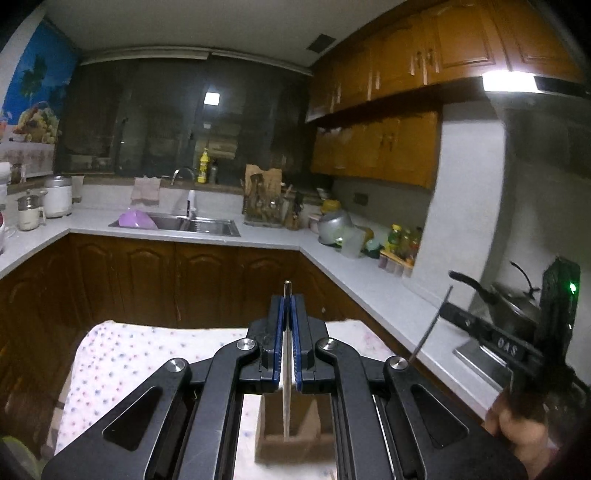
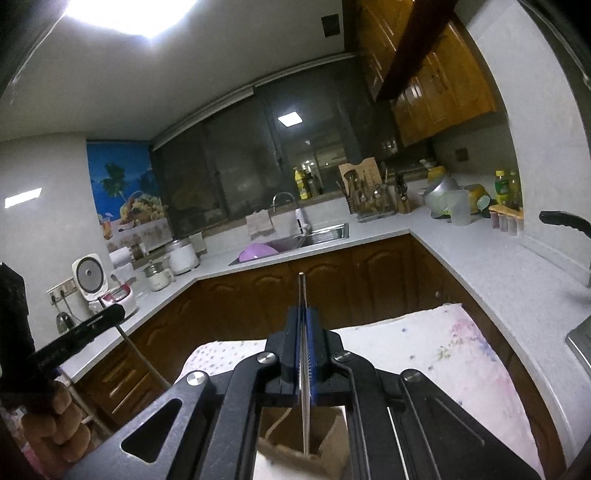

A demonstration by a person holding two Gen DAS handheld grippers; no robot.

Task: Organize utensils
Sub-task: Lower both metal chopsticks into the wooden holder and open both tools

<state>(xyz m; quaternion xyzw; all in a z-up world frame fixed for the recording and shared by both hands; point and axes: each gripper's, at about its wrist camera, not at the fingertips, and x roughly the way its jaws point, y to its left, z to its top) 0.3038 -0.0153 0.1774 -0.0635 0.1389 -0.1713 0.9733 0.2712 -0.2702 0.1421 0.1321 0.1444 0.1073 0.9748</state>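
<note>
A: Your left gripper (image 1: pixel 287 321) pinches a pale chopstick (image 1: pixel 286 402), its lower end down in the brown box (image 1: pixel 295 443) on the spotted cloth (image 1: pixel 122 354).

B: Your right gripper (image 2: pixel 304 328) clamps a metal chopstick (image 2: pixel 305 413) the same way. Neither's released yet, so you're mid-task.

Dim kitchen: white L-shaped counter (image 1: pixel 280 240) w/ steel sink (image 1: pixel 195 223), dark window (image 1: pixel 177 118), wood cabinets (image 1: pixel 424 59), ceiling light (image 2: pixel 125 14) glaring.
</note>
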